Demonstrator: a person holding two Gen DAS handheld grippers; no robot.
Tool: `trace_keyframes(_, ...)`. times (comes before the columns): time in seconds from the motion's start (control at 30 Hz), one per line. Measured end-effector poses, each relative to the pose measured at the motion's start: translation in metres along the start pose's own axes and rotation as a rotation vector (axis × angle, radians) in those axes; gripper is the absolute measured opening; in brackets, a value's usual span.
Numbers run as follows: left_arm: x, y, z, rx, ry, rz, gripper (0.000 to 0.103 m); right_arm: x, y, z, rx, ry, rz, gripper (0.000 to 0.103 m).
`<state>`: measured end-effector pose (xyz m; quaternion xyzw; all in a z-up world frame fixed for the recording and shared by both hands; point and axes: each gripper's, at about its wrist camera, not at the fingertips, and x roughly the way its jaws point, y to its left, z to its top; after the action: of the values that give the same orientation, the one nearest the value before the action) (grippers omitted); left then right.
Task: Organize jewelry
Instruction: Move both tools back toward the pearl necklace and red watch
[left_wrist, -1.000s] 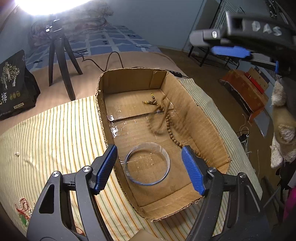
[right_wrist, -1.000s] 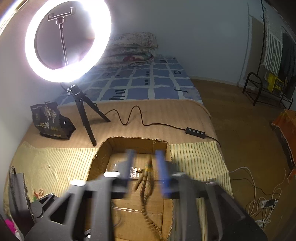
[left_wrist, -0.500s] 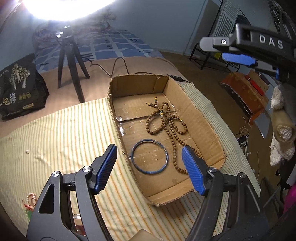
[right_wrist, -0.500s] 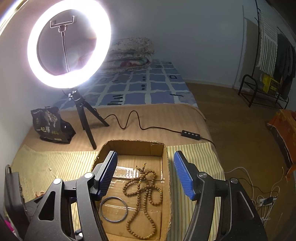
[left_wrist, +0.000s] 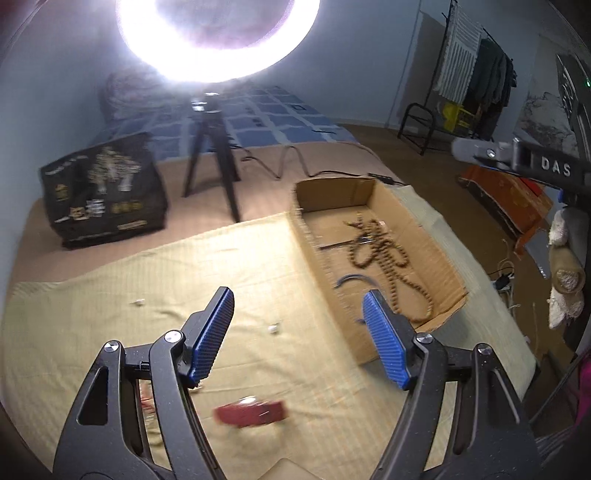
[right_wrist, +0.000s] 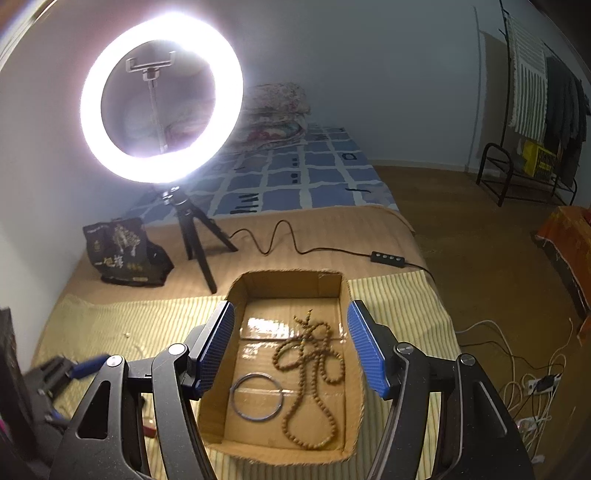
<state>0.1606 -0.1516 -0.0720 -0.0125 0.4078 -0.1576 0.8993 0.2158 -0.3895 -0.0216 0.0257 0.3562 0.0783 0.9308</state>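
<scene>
- Bead necklace (right_wrist: 309, 373), count one: long strand of brown wooden beads, looped in several coils on the floor of the cardboard box (right_wrist: 334, 286), toward its right half
- Bangle (right_wrist: 257, 397), count one: thin bluish ring, lying flat in the box just left of the beads, near the box's front wall; in the left wrist view only a blurred arc of it shows
- Cardboard box, count one: open-topped, shallow, with a glossy tape strip across its floor; rests on the striped yellow cloth (right_wrist: 391, 306)
- Right tool (right_wrist: 290, 347), count one: two blue-padded fingers spread wide, holding nothing, poised over the box with the beads and bangle framed between them
- Left tool (left_wrist: 298, 334), count one: fingers also spread wide and empty, over the cloth to the left of the box
- Red item (left_wrist: 251, 411), count one: flat, blurred, on the cloth below the left tool; kind cannot be told
- Small white bits (left_wrist: 274, 328), count two: loose on the cloth, well apart from each other
- Ring light (right_wrist: 160, 98), count one: lit, on a black tripod standing on the bed behind the box
- Black printed bag (right_wrist: 125, 253), count one: beside the tripod
- Cable with inline control (right_wrist: 388, 257), count one: trailing across the bed behind the box
</scene>
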Motion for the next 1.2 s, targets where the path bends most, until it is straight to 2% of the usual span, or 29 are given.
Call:
trace_keyframes(0.3, -0.042, 0.069, -0.026, -0.016, 0.017, 0.035, 0.074, -0.018, 0.051, -0.022, -0.082, 0.008, 0.077, 0.063)
trace_keyframes(0.43, -0.052, 0.105, -0.041, -0.053, 0.035, 0.067, 0.074, -0.020, 0.086, -0.040, -0.164, 0.040, 0.140, 0.063)
trace_keyframes(0.63, -0.054, 0.147, -0.065, -0.123, 0.077, 0.073, 0.074, -0.010, 0.134, -0.073, -0.294, 0.113, 0.198, 0.063)
trace_keyframes(0.93, -0.041, 0.179, -0.096, -0.174, 0.153, 0.077, 0.074, 0.018, 0.168, -0.113, -0.424, 0.227, 0.210, 0.064)
trace_keyframes(1.0, -0.040, 0.181, -0.099, -0.169, 0.159, 0.080, 0.071, 0.022, 0.171, -0.116, -0.435, 0.242, 0.215, 0.064)
trace_keyframes(1.03, -0.039, 0.182, -0.101, -0.165, 0.166, 0.081, 0.065, 0.024, 0.172, -0.118, -0.439, 0.249, 0.221, 0.064)
trace_keyframes(1.2, -0.033, 0.187, -0.104, -0.177, 0.188, 0.063, 0.060, 0.038, 0.178, -0.123, -0.443, 0.296, 0.243, 0.064)
